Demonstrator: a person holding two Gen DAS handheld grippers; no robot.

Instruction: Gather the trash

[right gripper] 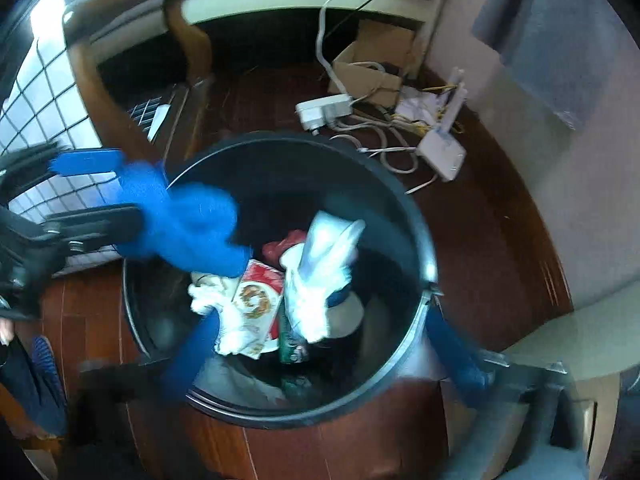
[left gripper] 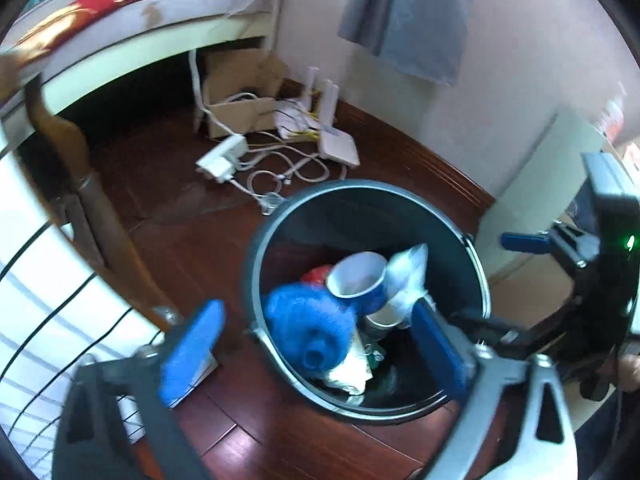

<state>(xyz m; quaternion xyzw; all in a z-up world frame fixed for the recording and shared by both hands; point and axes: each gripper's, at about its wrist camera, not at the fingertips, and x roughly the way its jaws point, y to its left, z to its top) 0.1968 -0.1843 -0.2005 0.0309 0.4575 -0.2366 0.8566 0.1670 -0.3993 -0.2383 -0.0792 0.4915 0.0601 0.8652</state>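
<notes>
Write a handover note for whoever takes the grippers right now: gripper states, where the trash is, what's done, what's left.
Left gripper: open above the trash bin, nothing pressed between its pads.
Right gripper: open above the bin, empty.
In the bin: blue fuzzy item, blue-and-white cup, white plastic bag, printed wrapper.
Done: those pieces are binned.
Left: the pictures show no further loose trash for certain; check the floor clutter near the power strip.

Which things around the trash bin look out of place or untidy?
Behind the bin, a white power strip, tangled cables and a white router lie loose on the wooden floor beside an open cardboard box. Nothing looks spilled outside the bin.
</notes>
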